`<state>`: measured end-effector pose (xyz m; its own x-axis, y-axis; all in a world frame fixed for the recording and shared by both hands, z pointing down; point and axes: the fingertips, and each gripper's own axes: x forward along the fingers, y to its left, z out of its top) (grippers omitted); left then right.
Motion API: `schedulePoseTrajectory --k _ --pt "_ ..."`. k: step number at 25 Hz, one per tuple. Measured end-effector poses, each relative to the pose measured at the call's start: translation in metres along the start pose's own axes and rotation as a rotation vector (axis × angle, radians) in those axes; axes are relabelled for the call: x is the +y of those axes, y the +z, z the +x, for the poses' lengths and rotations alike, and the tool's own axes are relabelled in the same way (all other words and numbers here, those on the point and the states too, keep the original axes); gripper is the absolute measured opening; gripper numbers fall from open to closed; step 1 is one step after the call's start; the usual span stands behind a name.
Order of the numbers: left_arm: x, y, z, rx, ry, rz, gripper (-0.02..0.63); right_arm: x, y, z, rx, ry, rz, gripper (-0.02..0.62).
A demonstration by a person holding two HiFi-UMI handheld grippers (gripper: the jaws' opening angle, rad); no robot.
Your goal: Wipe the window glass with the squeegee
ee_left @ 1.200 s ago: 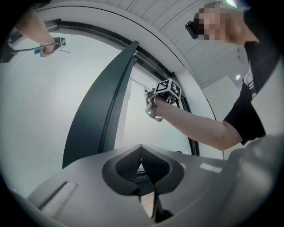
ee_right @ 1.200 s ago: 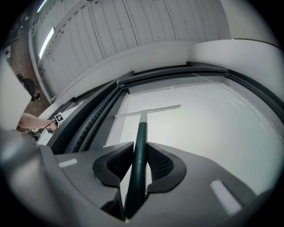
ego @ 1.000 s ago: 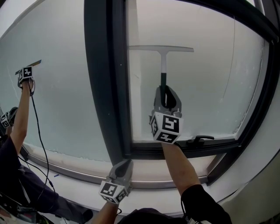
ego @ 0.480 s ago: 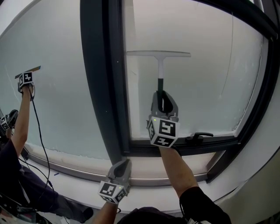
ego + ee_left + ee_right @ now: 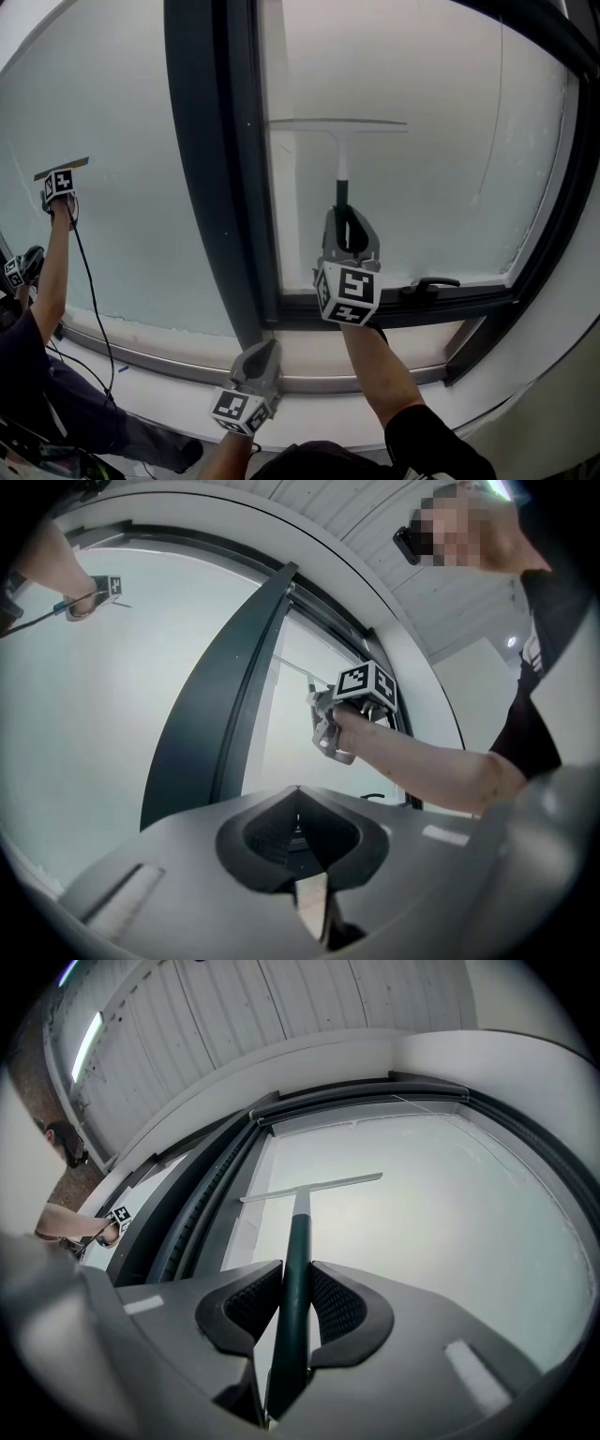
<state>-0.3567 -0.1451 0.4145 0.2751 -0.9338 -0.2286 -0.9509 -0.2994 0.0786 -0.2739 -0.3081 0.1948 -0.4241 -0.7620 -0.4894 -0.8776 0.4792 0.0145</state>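
The squeegee (image 5: 338, 124) lies with its pale blade flat across the right-hand window glass (image 5: 441, 159), its dark green handle running down into my right gripper (image 5: 350, 225). That gripper is shut on the handle. In the right gripper view the handle (image 5: 296, 1241) passes between both ribbed pads and the blade (image 5: 314, 1187) spans the pane ahead. My left gripper (image 5: 266, 351) hangs low by the sill, below the dark mullion, apart from the glass. Its jaws are shut with nothing in them (image 5: 298, 803). From that view my right gripper (image 5: 328, 731) shows against the pane.
A thick dark mullion (image 5: 211, 169) splits the panes. A black window handle (image 5: 429, 284) sits on the lower frame, right of my right gripper. At far left another person's arm holds a gripper (image 5: 58, 184) with a squeegee on the left pane. A pale sill (image 5: 309, 361) runs below.
My right gripper has drawn the squeegee down the glass; the blade sits lower than a second ago. The left gripper has stayed put. The other person's gripper has also dropped lower.
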Motion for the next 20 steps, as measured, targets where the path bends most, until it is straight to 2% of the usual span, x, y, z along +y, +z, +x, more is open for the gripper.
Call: schedulePoseTrajectory --k 11,15,20 --pt "0.001 -0.006 -0.005 0.004 0.013 -0.012 -0.002 0.002 -0.032 -0.014 0.05 0.006 0.011 0.097" --pt "0.001 -0.025 -0.002 -0.011 0.008 -0.029 -0.002 0.004 -0.052 -0.022 0.055 0.014 -0.009 0.097" --pt "-0.003 -0.035 -0.001 0.023 -0.003 -0.046 -0.002 0.005 -0.063 -0.027 0.076 0.008 -0.008 0.097"
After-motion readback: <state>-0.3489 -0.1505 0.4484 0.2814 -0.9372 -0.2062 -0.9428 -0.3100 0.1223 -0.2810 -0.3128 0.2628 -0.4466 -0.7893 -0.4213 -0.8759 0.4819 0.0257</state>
